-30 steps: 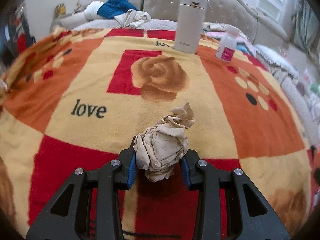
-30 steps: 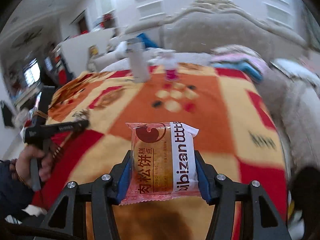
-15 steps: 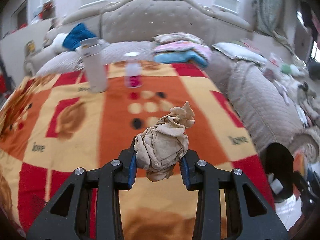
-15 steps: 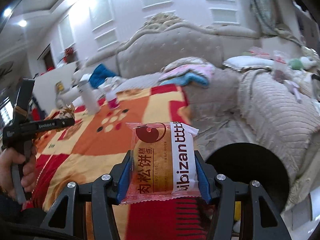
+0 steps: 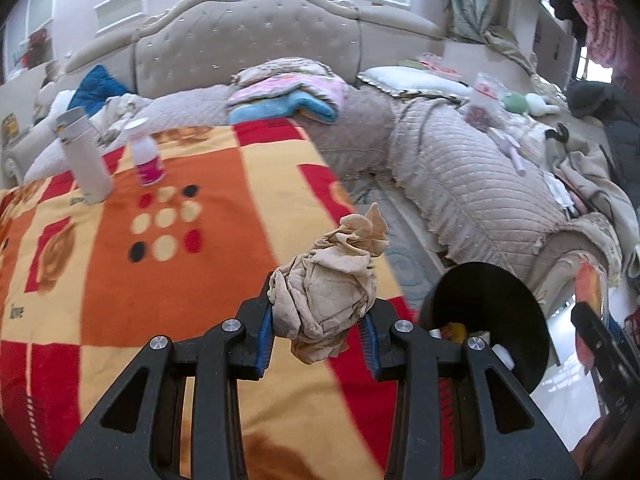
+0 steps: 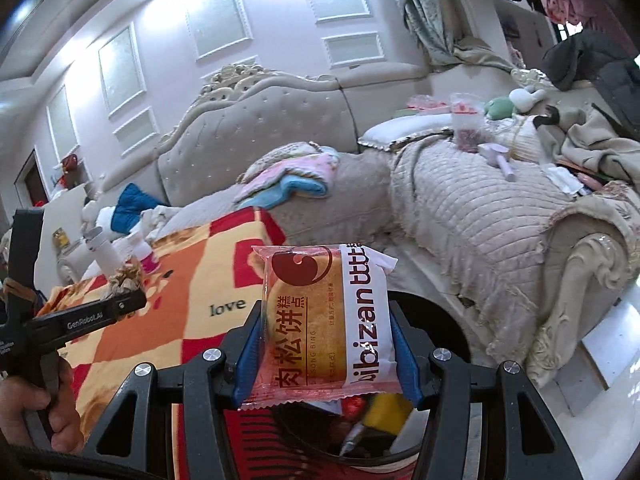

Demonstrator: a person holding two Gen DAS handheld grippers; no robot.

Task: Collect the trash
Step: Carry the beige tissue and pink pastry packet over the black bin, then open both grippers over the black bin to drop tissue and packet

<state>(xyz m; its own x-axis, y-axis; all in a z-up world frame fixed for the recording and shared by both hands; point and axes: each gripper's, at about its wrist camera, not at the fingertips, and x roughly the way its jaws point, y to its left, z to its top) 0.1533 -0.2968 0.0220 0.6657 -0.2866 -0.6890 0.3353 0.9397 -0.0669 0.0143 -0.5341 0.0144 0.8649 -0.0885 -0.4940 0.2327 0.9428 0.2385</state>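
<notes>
I see a white thermos (image 5: pixel 84 158) and a small pink-labelled bottle (image 5: pixel 146 156) standing near each other on the orange blanket (image 5: pixel 224 208); folded pink and blue towels (image 5: pixel 296 96) lie before the tufted headboard (image 5: pixel 248 44).

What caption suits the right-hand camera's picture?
Right gripper holds a pink plastic-wrapped pastry packet over a black round trash bin beside the patterned blanket.
</notes>
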